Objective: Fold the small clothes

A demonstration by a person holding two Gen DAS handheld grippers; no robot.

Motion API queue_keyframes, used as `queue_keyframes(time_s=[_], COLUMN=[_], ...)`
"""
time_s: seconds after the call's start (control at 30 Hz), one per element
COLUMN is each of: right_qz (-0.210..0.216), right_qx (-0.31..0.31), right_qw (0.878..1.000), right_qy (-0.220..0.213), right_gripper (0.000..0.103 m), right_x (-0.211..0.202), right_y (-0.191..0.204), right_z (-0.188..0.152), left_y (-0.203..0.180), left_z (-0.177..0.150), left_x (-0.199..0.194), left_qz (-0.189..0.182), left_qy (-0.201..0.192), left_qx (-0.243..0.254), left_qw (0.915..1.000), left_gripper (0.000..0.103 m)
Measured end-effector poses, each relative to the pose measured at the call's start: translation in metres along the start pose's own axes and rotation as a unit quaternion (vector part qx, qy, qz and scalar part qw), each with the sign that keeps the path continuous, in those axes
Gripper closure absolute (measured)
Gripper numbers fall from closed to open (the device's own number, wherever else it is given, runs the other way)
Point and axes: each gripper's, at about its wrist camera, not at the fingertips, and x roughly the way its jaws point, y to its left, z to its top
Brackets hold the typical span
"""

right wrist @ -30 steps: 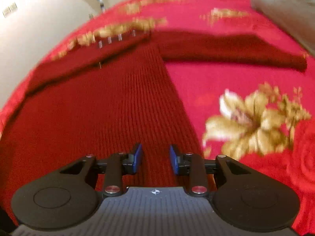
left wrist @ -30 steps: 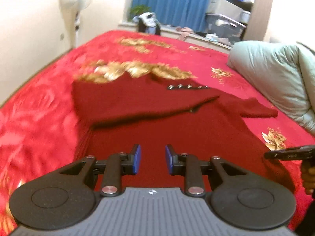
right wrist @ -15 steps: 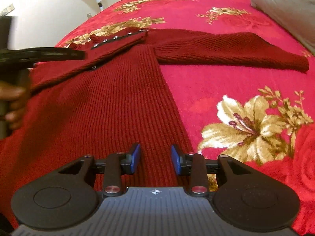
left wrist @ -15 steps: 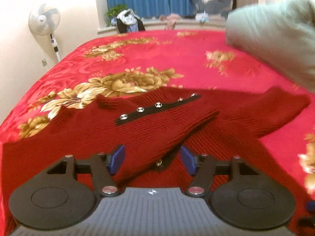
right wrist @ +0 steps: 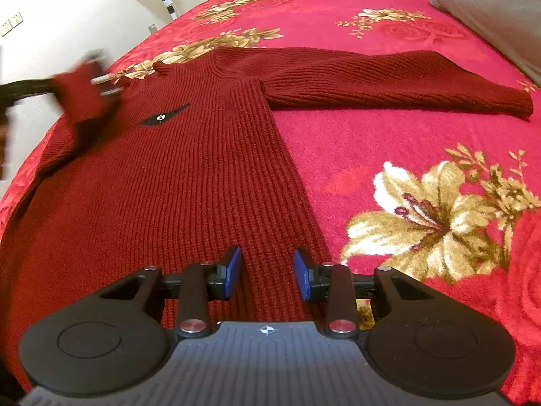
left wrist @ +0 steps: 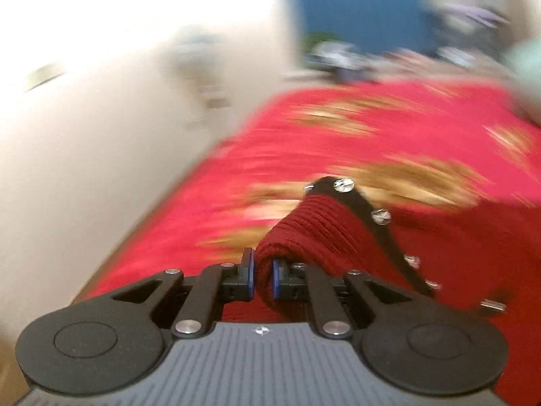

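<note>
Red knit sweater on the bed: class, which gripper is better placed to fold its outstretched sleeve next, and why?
Probably the right gripper: it is open, over the red knit sweater, on the outstretched sleeve's side. The left gripper is shut on the buttoned flap.

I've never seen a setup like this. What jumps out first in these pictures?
A dark red knit sweater lies spread on a bright red bedspread with gold flowers. The left gripper has pinched a fold of the sweater, beside its studded black strip. The right gripper hangs open over the sweater's lower part.
</note>
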Motion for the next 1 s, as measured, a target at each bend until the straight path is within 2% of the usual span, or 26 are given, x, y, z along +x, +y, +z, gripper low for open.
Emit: queue_keyframes(time_s=[0.07,0.1,0.17,0.23,0.27,0.3,0.33,0.37,0.4,0.43,0.47,0.5,0.53,0.57,0.6,0.67,0.73,0.77,0.83,0.87,0.93,1.0], right_qz=[-0.005,-0.007,-0.013,-0.019,-0.021,-0.023,-0.025,-0.027,-0.030,-0.035,-0.045,-0.062,-0.081,-0.096,-0.103,-0.099,-0.090,-0.089,-0.078,-0.081,-0.072,-0.071], right_qx=[-0.005,-0.007,-0.015,-0.023,-0.025,-0.025,-0.025,-0.025,-0.027,-0.030,-0.034,-0.040,-0.045,-0.047,-0.045,-0.032,-0.026,-0.027,-0.034,-0.039,-0.033,-0.003], right_qw=[1.000,1.000,1.000,1.000,0.999,0.999,0.999,0.999,0.999,0.998,0.998,0.996,0.995,0.993,0.992,0.994,0.995,0.995,0.996,0.995,0.996,0.997], right_qy=[-0.001,-0.002,-0.003,-0.007,-0.010,-0.014,-0.018,-0.022,-0.026,-0.031,-0.036,-0.043,-0.049,-0.052,-0.050,-0.022,-0.017,-0.018,-0.023,-0.030,-0.041,-0.038], right_gripper=[0.067,0.067,0.067,0.067,0.067,0.067,0.067,0.067,0.067,0.067,0.067,0.066,0.065,0.064,0.064,0.064,0.064,0.069,0.088,0.091,0.093,0.095], right_x=[-0.001,-0.002,-0.003,-0.004,-0.004,-0.005,-0.007,-0.008,-0.010,-0.012,-0.014,-0.016,-0.018,-0.019,-0.019,-0.013,-0.013,-0.015,-0.020,-0.022,-0.031,-0.034], right_y=[0.002,0.004,0.007,0.009,0.010,0.010,0.011,0.011,0.011,0.012,0.012,0.012,0.012,0.011,0.008,0.000,-0.003,-0.003,0.000,0.002,0.001,-0.010], right_z=[-0.001,-0.002,-0.003,-0.005,-0.006,-0.007,-0.008,-0.009,-0.010,-0.010,-0.011,-0.011,-0.012,-0.012,-0.014,-0.018,-0.024,-0.025,-0.029,-0.031,-0.031,-0.031], left_y=[0.083,0.126,0.198,0.248,0.263,0.279,0.297,0.305,0.307,0.302,0.292,0.284,0.270,0.257,0.238,0.203,0.157,0.140,0.093,0.077,0.048,0.033], left_z=[-0.012,-0.024,-0.056,-0.095,-0.112,-0.130,-0.145,-0.154,-0.157,-0.155,-0.150,-0.145,-0.140,-0.135,-0.129,-0.121,-0.116,-0.115,-0.120,-0.126,-0.132,-0.147], left_x=[-0.007,-0.011,-0.021,-0.030,-0.033,-0.031,-0.028,-0.030,-0.030,-0.028,-0.026,-0.023,-0.020,-0.020,-0.018,-0.016,-0.021,-0.024,-0.042,-0.048,-0.058,-0.040], left_qz=[0.072,0.108,0.163,0.199,0.208,0.214,0.201,0.174,0.147,0.134,0.110,0.083,0.040,0.009,-0.037,-0.119,-0.196,-0.218,-0.260,-0.276,-0.301,-0.277], left_qy=[0.008,0.015,0.028,0.033,0.041,0.075,0.120,0.114,0.110,0.115,0.116,0.117,0.118,0.118,0.119,0.128,0.138,0.136,0.124,0.119,0.120,0.152], left_qx=[-0.086,-0.136,-0.231,-0.295,-0.316,-0.350,-0.410,-0.446,-0.456,-0.440,-0.415,-0.396,-0.370,-0.348,-0.309,-0.241,-0.157,-0.122,-0.038,-0.007,0.042,0.068], left_qw=[0.9937,0.9846,0.9588,0.9340,0.9249,0.9091,0.8816,0.8705,0.8709,0.8805,0.8956,0.9067,0.9206,0.9302,0.9427,0.9546,0.9580,0.9588,0.9570,0.9539,0.9451,0.9465], left_gripper=[0.092,0.092,0.092,0.090,0.087,0.085,0.086,0.085,0.081,0.078,0.077,0.076,0.076,0.076,0.076,0.073,0.072,0.072,0.072,0.072,0.072,0.072])
